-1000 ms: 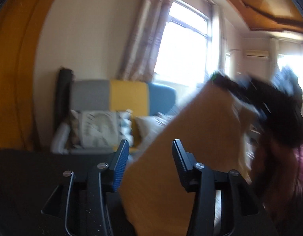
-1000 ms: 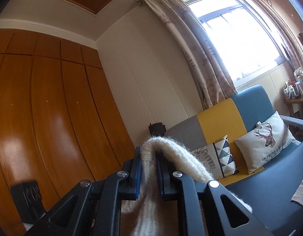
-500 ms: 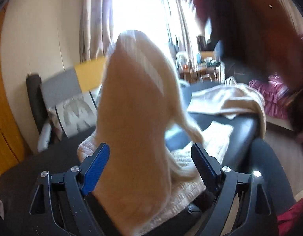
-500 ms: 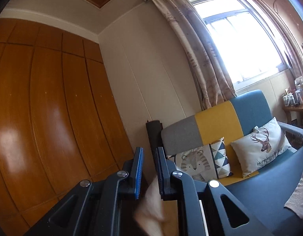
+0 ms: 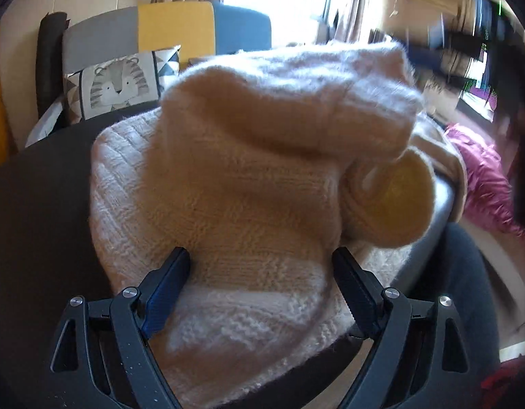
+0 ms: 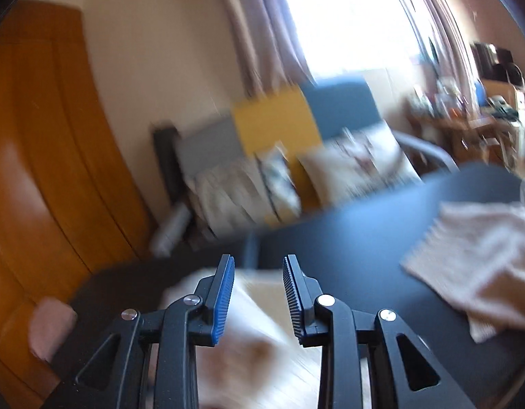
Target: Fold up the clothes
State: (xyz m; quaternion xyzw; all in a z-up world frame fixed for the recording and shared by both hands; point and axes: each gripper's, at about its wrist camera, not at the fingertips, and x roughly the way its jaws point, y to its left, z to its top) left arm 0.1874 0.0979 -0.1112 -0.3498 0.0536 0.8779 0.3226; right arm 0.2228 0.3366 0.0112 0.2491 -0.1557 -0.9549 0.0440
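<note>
Fuzzy cream knit sweater (image 5: 249, 177) (ribbed in places), matt black table (image 5: 37, 211), glossy wood wardrobe (image 6: 41, 156)

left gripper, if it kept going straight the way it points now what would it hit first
Most likely the cream knit sweater. The left gripper stands open with the heaped knit right ahead, filling the space between its fingers on the dark table. Depth is hard to judge, so contact may be near.

Your left gripper (image 5: 260, 289) was half closed with the cream knit sweater (image 5: 249, 177) hanging between its fingers; now its jaws stand wide and the sweater lies heaped on the black table (image 5: 37, 204). Your right gripper (image 6: 259, 298) pinched the knit a second ago; its jaws are opening, nothing pressed between them, and its view has tipped from wall down to table.
</note>
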